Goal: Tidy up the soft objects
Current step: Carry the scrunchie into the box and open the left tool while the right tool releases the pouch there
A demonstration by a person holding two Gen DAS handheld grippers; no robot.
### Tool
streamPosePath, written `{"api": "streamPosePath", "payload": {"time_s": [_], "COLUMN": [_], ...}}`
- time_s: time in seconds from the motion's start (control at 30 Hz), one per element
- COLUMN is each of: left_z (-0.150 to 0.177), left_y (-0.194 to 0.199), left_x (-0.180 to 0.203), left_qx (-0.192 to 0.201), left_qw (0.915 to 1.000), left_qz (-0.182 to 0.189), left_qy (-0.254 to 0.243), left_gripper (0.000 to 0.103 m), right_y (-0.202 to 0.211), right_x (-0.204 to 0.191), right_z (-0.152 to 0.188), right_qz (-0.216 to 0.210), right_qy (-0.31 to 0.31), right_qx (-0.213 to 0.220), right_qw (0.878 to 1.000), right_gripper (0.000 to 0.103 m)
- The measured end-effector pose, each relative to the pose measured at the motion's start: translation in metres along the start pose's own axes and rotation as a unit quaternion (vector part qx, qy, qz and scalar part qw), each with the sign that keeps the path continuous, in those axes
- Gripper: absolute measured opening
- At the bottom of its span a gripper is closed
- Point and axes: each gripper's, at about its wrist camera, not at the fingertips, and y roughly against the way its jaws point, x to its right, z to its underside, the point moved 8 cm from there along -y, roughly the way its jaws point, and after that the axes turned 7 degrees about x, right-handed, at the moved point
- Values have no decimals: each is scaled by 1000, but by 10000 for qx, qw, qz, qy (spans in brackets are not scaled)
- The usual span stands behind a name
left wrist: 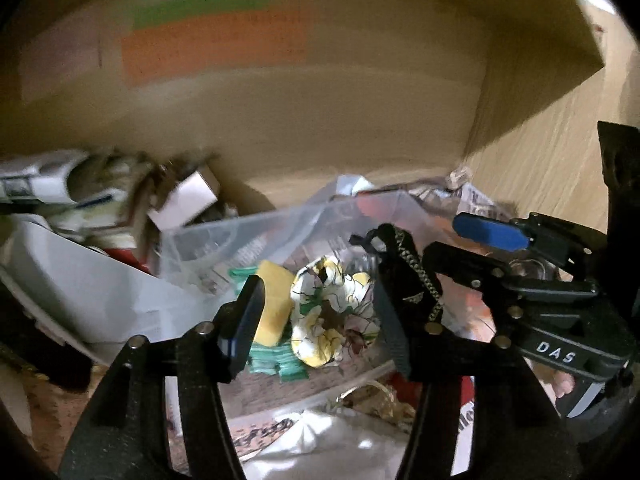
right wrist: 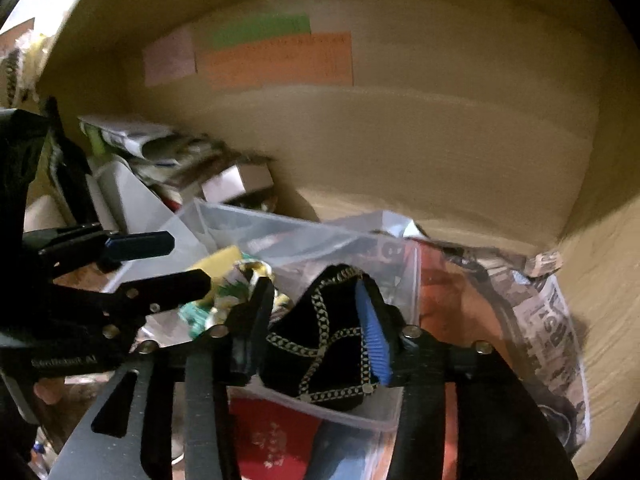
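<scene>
A clear plastic box (left wrist: 304, 220) holds a yellow sponge (left wrist: 274, 304), a green cloth (left wrist: 276, 364) and a floral yellow-and-white scrunchie (left wrist: 332, 312). My left gripper (left wrist: 320, 320) is open over these, its jaws standing either side of the scrunchie. My right gripper (right wrist: 316, 328) is shut on a black pouch with gold chain trim (right wrist: 320, 344), held over the clear box's (right wrist: 304, 228) near rim. In the left wrist view the pouch (left wrist: 404, 252) hangs by the right gripper (left wrist: 424, 252). In the right wrist view the left gripper (right wrist: 176, 260) is at the left, above the sponge (right wrist: 218, 258).
A large cardboard box wall (left wrist: 320, 128) with orange and green labels stands behind. A white container (left wrist: 80, 280) with papers and a small carton sits at left. Newspaper (right wrist: 552, 320) lies at right, and a red item (right wrist: 272, 432) lies under the clear box.
</scene>
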Motion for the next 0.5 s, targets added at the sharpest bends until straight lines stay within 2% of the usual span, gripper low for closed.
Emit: {"api": "streamPosePath", "payload": {"time_s": [0.2,0.27,0.33,0.5], "left_z": [3,10,20,45], "left_y": [31,35,40,48], "left_x": [-7,-10,-15,-24], "left_qx": [157,121,71,-135], "left_qw": [9999,9999,9999,9998], "left_qz": [-31,-58,-114,-118], "left_qy": [-39,-35,-5,130], "left_gripper": [57,60,70,71], "right_y": [30,37,41,48], "right_x": [-10,-13,-15,-17], "right_z": [-6,-3,2,20], "right_qz": [-129,-168,-181,-221], "right_qy": [43,46,25,-61], "right_qx": [303,333,336,222], "right_qw": [9994,9993,9993,9995], "right_gripper": [51,52,57,61]}}
